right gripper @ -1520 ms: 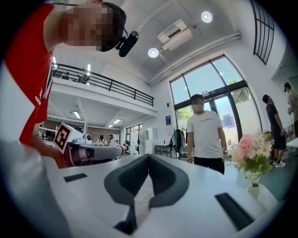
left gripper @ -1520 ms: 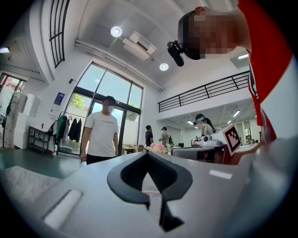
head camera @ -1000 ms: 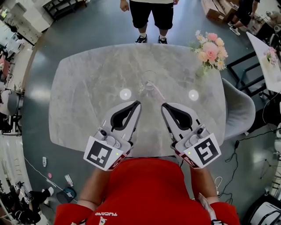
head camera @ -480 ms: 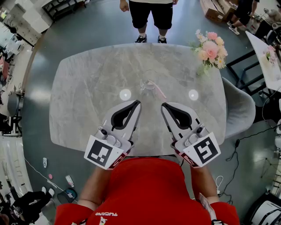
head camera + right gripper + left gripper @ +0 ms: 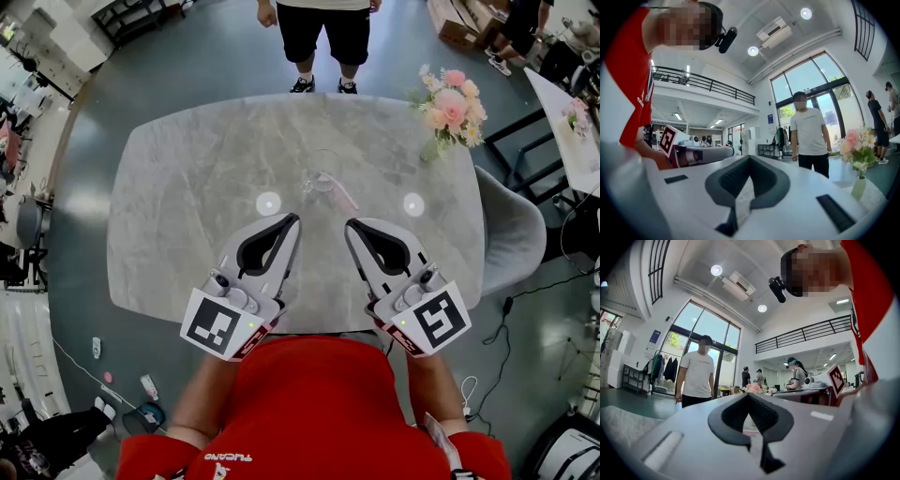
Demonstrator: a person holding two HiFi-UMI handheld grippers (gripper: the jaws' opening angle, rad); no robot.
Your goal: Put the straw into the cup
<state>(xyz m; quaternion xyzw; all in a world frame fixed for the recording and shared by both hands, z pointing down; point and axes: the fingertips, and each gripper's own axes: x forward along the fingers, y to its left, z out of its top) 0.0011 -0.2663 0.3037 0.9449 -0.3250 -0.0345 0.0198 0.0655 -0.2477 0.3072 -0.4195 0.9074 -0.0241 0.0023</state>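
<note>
A clear glass cup [image 5: 319,172] stands upright near the middle of the grey marble table [image 5: 187,187]. A pink straw [image 5: 339,194] lies flat on the table just right of the cup's base. My left gripper [image 5: 295,220] and right gripper [image 5: 350,226] rest side by side at the near edge, pointing level toward the cup and short of it. Both are shut with nothing between their pads. In the left gripper view the jaws [image 5: 749,395] meet at the tip, and the right gripper view shows the same [image 5: 750,158].
A vase of pink flowers [image 5: 448,105] stands at the table's far right corner and also shows in the right gripper view [image 5: 857,146]. A person [image 5: 325,37] stands beyond the far edge. A grey chair [image 5: 511,234] sits at the right side.
</note>
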